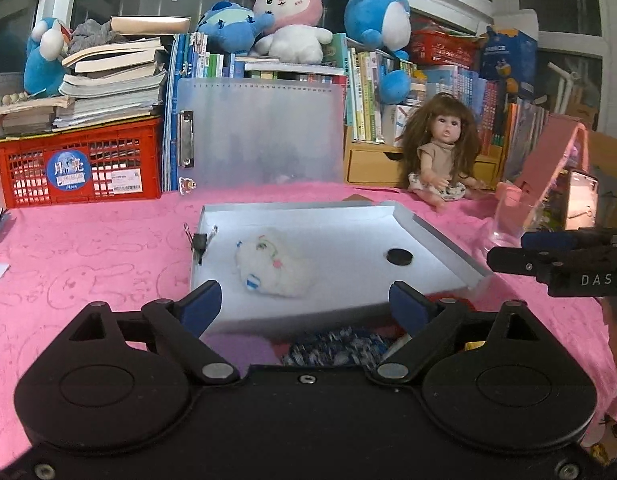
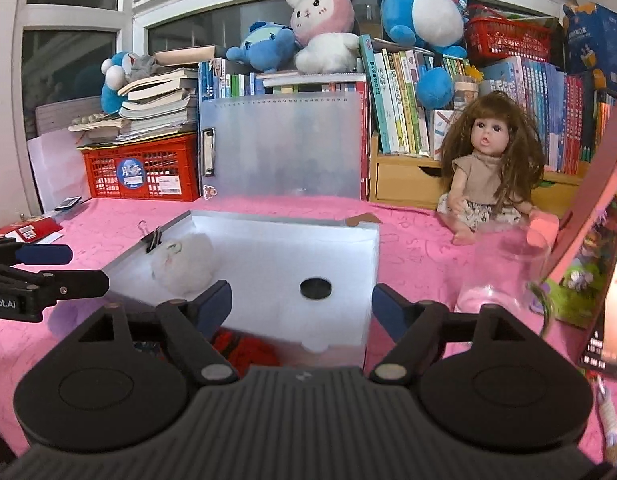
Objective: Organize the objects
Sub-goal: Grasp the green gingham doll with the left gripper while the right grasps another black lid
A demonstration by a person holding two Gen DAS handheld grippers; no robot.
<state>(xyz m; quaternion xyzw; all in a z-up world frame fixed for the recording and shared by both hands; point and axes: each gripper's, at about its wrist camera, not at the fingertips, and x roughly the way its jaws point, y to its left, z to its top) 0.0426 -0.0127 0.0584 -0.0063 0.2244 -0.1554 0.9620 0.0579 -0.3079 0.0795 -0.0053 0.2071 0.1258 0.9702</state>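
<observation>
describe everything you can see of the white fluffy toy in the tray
The white fluffy toy is a small, soft, rounded plush lump with blue, green and pink bits on its upper side. It lies on the floor of the shallow pale tray, toward the wall that carries a black binder clip, apart from the black disc. Neither gripper touches it.

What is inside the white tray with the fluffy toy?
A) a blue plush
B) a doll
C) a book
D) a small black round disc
D: a small black round disc lies on the floor of the white tray, apart from the fluffy white toy.
</observation>
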